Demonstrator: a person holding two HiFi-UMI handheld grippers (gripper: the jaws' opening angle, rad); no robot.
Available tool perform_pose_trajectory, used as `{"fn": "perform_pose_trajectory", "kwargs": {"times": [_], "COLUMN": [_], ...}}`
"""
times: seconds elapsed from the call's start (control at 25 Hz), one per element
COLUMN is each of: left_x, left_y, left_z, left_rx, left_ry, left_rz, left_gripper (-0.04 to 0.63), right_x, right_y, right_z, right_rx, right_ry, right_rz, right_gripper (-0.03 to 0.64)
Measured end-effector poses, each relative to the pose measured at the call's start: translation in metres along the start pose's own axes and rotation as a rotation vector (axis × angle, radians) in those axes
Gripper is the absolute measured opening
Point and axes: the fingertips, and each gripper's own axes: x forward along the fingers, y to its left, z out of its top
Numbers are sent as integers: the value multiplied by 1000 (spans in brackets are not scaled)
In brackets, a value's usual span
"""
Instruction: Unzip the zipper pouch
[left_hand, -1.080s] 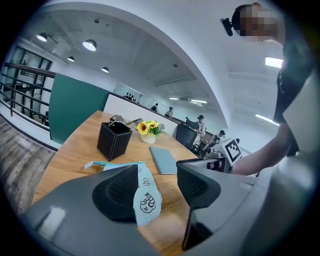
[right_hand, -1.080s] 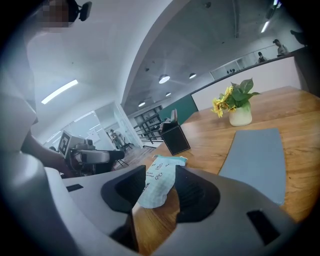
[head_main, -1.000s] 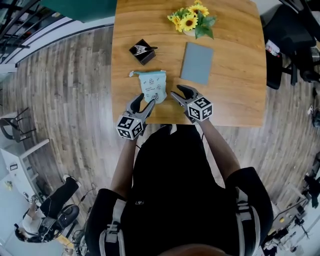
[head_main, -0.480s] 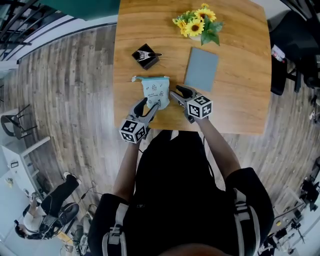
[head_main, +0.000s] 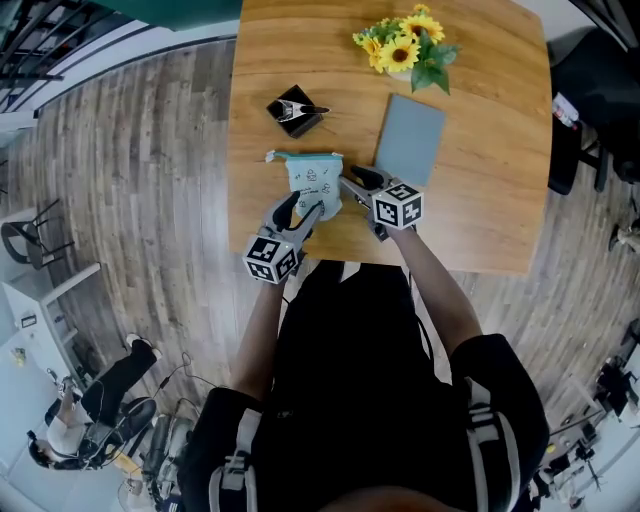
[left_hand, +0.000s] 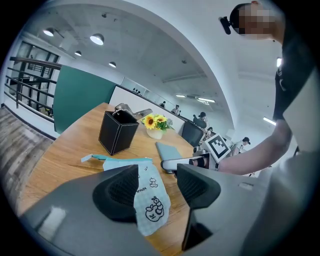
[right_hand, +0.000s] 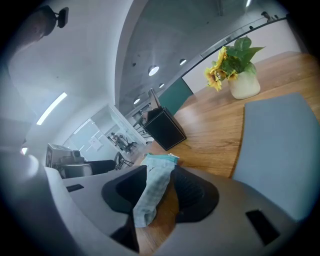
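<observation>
Toward the table's (head_main: 480, 180) eight o'clock lay the zipper pouch (head_main: 314, 180), soft and light by my judgement, loose between the parted jaws of the left gripper (head_main: 305, 204) and right gripper (head_main: 352, 179), best pinched beside its twelve-o'clock zipper (head_main: 310, 156).

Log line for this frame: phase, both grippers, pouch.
phase: pre-grasp | left gripper: open, pouch between jaws | right gripper: open, pouch between jaws | pouch: on table, zipper looks closed
</observation>
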Motion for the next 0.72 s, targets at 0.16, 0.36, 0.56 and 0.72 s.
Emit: {"fn": "perform_pose_trajectory", "kwargs": {"times": [0.16,0.36,0.56,0.72], "left_x": [-2,-3,-1,0], "left_y": [1,3,1,0], "left_z": [-2,-8,-12,-10], "left_rx": [-9,-8,-19,-19], "left_ry": [2,21,22,20], "left_rz": [8,16,17,13], "left_gripper": [225,225,225,225], "right_x": [9,20,31,35], "right_y": [-4,-13,-12,-13], "right_z": [1,4,-3,1], "right_rx": [55,199,263,331], "right_ry": [-3,-16,15,-1], "right_rz": [8,7,43,63], "right_gripper": [173,203,233,207]}}
